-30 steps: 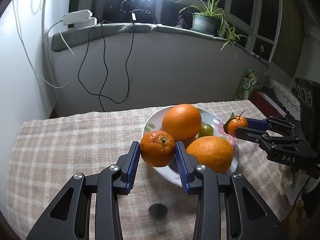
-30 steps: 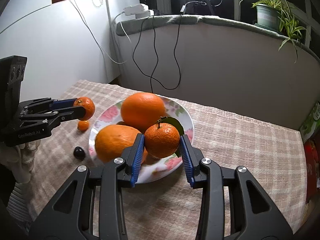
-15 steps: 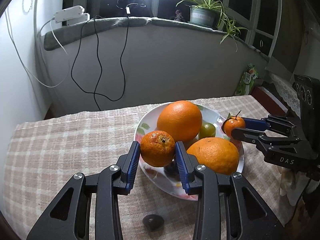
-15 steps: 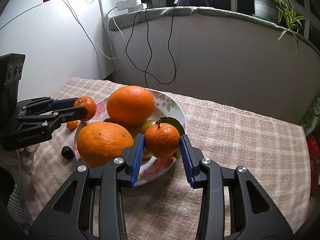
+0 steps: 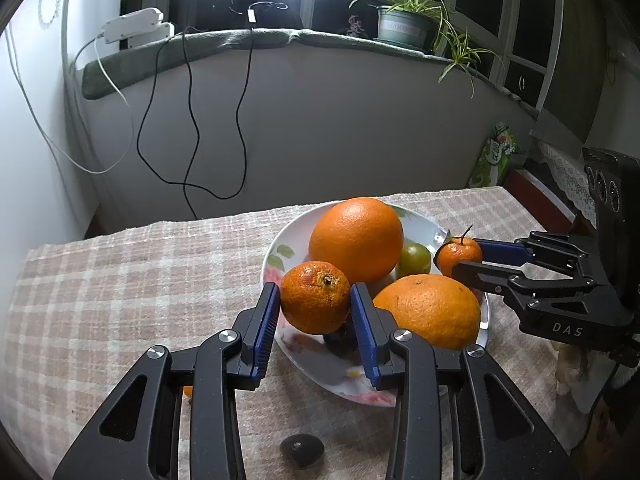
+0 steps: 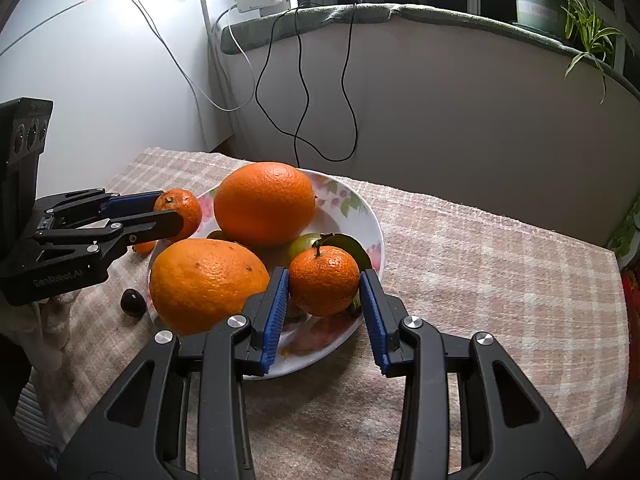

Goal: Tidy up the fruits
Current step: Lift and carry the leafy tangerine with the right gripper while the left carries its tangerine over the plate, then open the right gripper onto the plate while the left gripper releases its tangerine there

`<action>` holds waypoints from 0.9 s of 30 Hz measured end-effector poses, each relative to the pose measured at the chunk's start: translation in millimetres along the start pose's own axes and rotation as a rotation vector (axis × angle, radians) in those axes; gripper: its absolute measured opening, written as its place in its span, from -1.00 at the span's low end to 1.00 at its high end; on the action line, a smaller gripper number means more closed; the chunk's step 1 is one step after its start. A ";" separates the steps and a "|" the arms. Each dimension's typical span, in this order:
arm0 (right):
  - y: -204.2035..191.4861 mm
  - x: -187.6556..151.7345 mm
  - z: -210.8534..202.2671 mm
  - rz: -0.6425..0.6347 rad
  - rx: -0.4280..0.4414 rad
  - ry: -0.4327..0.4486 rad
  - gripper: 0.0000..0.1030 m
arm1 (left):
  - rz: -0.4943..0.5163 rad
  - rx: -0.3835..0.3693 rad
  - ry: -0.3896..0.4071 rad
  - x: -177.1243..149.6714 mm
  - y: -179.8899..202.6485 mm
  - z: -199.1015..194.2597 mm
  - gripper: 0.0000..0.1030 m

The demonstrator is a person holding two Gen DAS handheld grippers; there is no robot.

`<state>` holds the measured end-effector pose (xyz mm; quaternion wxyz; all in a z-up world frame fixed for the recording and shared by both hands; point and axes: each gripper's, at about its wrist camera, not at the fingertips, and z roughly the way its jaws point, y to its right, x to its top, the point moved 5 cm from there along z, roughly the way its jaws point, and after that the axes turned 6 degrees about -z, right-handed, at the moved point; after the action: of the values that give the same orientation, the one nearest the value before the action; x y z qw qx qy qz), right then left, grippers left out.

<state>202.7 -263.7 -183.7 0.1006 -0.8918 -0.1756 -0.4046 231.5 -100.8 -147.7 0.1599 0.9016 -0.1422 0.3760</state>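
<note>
A flowered white plate [image 5: 280, 240] [image 6: 372, 220] holds two big oranges [image 5: 356, 238] [image 5: 428, 310] and a green fruit [image 5: 414, 260]. My left gripper [image 5: 316, 300] is shut on a rough mandarin [image 5: 315, 297], held over the plate's near rim. My right gripper [image 6: 324, 286] is shut on a stemmed mandarin with a leaf [image 6: 324, 282], held over the plate's right side. Each gripper shows in the other's view: the right gripper [image 5: 460, 258] at the plate's far side, the left gripper [image 6: 176, 216] at the plate's left edge.
A dark round fruit [image 5: 302, 450] [image 6: 133, 302] lies on the checked cloth [image 5: 120, 280] beside the plate, and a tiny orange fruit [image 6: 144, 246] sits near it. Cables hang down the wall behind. A potted plant [image 5: 404, 26] stands on the sill.
Both grippers have edged closer over the plate with their mandarins still held. The plate and big oranges look larger and nearer in both views.
</note>
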 end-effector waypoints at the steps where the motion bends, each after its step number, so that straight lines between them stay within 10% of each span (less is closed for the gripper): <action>1: 0.0 -0.2 0.4 0.000 0.001 -0.002 -0.25 | 0.000 0.001 0.000 0.1 0.0 0.1 -0.31; 27: -0.5 4.9 -14.1 0.013 -0.022 0.037 0.31 | 0.012 0.008 0.028 5.0 4.6 -13.9 -0.08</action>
<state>195.8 -266.7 -170.7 0.0966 -0.8865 -0.1632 -0.4221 224.3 -100.2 -134.1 0.1560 0.8960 -0.1436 0.3901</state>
